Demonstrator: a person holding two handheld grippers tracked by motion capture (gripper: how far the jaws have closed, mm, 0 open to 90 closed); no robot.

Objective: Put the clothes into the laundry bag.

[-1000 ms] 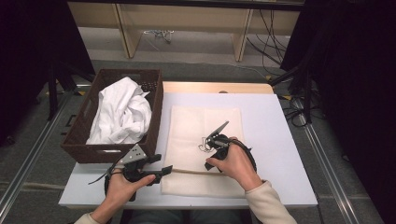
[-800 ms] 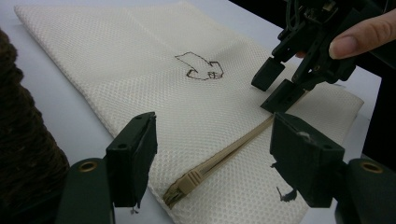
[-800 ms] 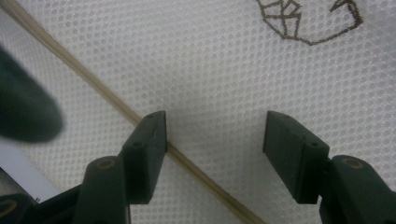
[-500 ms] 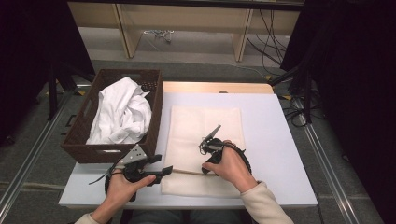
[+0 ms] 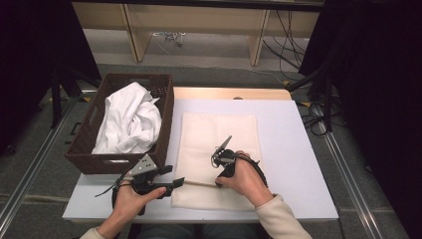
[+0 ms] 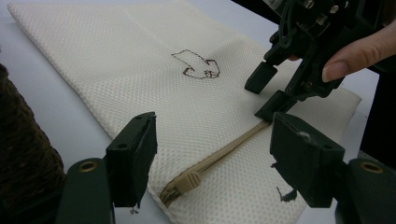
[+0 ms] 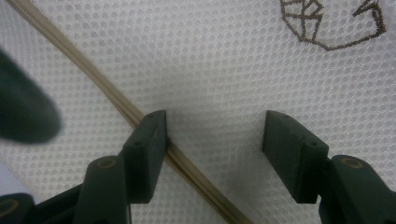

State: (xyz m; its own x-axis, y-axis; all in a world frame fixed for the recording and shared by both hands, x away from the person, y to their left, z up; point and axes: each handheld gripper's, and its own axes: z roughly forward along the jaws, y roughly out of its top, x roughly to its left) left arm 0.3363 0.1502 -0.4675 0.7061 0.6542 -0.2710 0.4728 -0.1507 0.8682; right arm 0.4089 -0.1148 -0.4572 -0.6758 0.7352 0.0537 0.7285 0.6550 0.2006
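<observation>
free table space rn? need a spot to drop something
Bare table runs right of the mesh bag, out to the right edge, plus a narrow strip behind the bag. Crowded: front left, where the basket and left gripper sit; the right gripper is on the bag.

Both grippers were black: the left gripper (image 5: 175,181), lower left, carried a grey triangular plate; the right sleeve (image 5: 279,219) was cream.

One mesh bag (image 5: 219,149), one brown basket (image 5: 84,149), one white cloth (image 5: 127,119), two hand-held grippers: left hand-held gripper (image 5: 176,181), right hand-held gripper (image 5: 217,172).
</observation>
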